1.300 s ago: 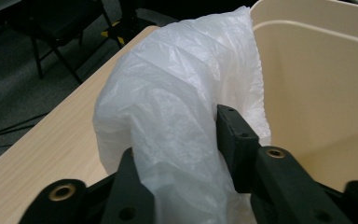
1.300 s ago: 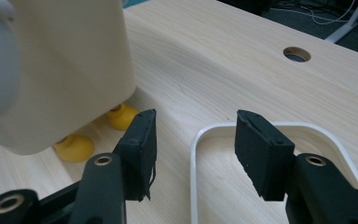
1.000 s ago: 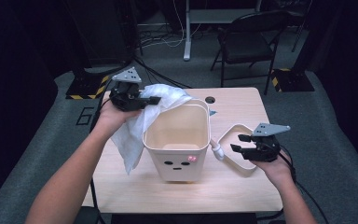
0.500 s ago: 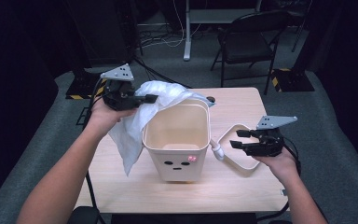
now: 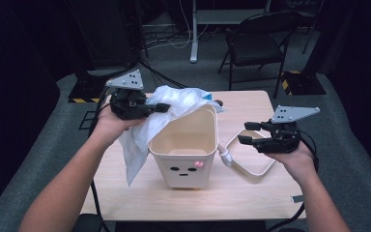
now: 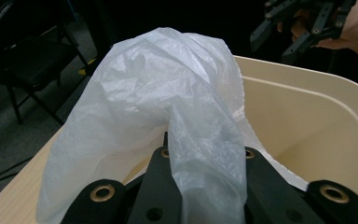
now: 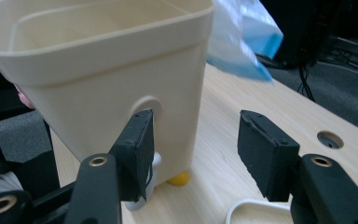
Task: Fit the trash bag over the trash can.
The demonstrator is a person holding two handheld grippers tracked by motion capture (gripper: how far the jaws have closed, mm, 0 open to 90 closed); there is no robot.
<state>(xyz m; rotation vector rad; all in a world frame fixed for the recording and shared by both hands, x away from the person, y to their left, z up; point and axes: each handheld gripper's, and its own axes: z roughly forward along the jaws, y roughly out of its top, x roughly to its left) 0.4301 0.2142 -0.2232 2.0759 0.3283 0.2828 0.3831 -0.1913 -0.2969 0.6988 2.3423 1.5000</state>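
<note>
A cream bin [image 5: 186, 150] with a small face on its front stands open in the middle of the table. A thin white plastic bag [image 5: 174, 104] hangs over its left and back rim and trails down the left side. My left gripper [image 5: 160, 107] is shut on the bag above the bin's left rim; in the left gripper view the bag [image 6: 168, 107] bunches between the jaws of this gripper [image 6: 205, 158]. My right gripper [image 5: 250, 138] hovers open to the right of the bin. In its own view this gripper [image 7: 196, 144] faces the bin's side wall [image 7: 98, 79], jaws apart and holding nothing.
A white ring-shaped frame [image 5: 251, 164] lies on the table [image 5: 251, 198] right of the bin, under my right gripper. The table has a cable hole [image 7: 329, 138]. A black chair [image 5: 256, 43] and cables stand on the floor beyond the table.
The left gripper has shifted slightly and drawn more of the bag over the bin's back rim. The right gripper has risen a little above the white frame.
</note>
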